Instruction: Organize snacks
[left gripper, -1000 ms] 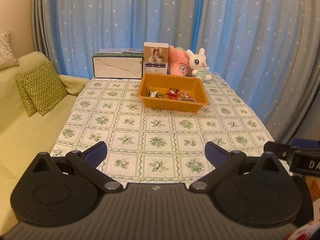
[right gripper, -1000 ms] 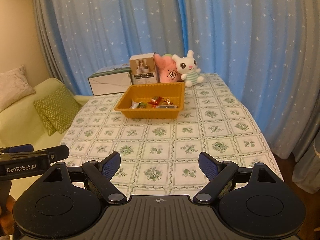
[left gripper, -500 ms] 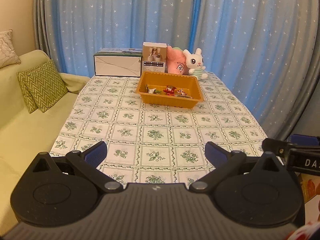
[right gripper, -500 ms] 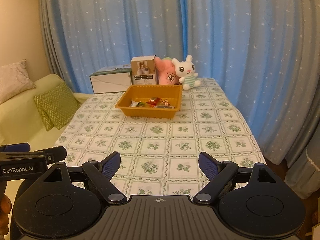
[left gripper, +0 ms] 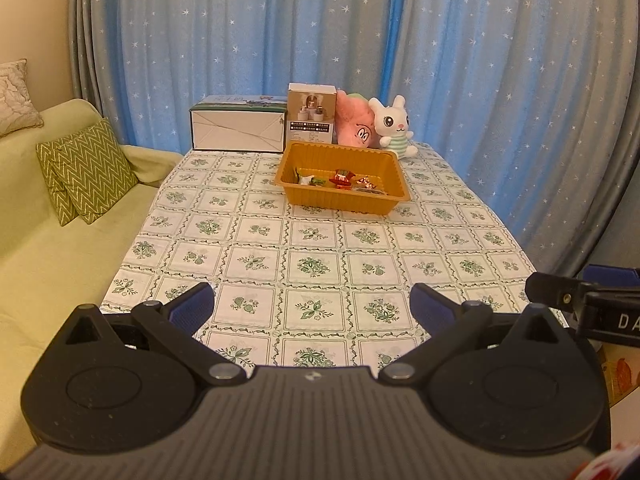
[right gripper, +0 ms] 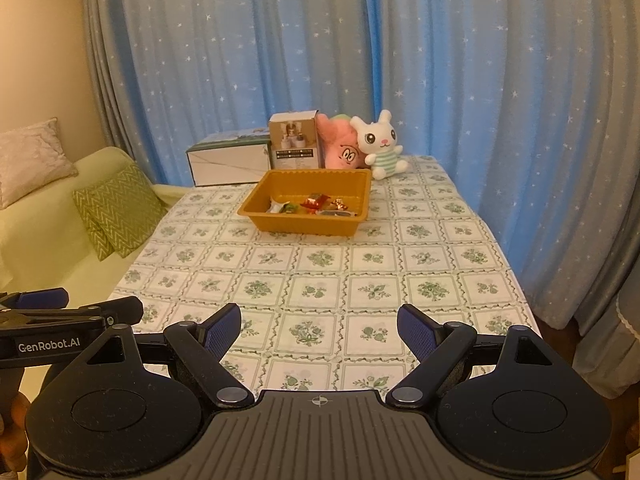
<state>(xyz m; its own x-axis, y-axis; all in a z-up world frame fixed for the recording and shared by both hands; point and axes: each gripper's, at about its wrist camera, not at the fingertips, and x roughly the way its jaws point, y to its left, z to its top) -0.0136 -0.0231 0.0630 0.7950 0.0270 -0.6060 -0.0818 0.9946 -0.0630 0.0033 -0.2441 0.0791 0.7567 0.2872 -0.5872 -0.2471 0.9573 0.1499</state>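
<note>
An orange plastic tray [left gripper: 344,200] [right gripper: 304,222] stands toward the far end of the table. Several small wrapped snacks [left gripper: 340,180] [right gripper: 314,204] lie in it. My left gripper [left gripper: 311,304] hangs open over the near edge of the table, far from the tray, with nothing between its blue pads. My right gripper [right gripper: 319,326] is likewise open and empty at the near edge. Each gripper shows at the side of the other's view.
The table [left gripper: 312,240] wears a white cloth with green flower squares. Behind the tray stand a long white box [left gripper: 238,128], a small carton [left gripper: 311,114], a pink plush [left gripper: 354,126] and a white rabbit plush [left gripper: 394,126]. A green sofa [left gripper: 48,216] with cushions lies left; blue curtains [left gripper: 440,60] hang behind.
Both grippers drew back from the table and a little up during the first half second, so the tray looks smaller and farther. Since then the views hold still. Jaws unchanged.
</note>
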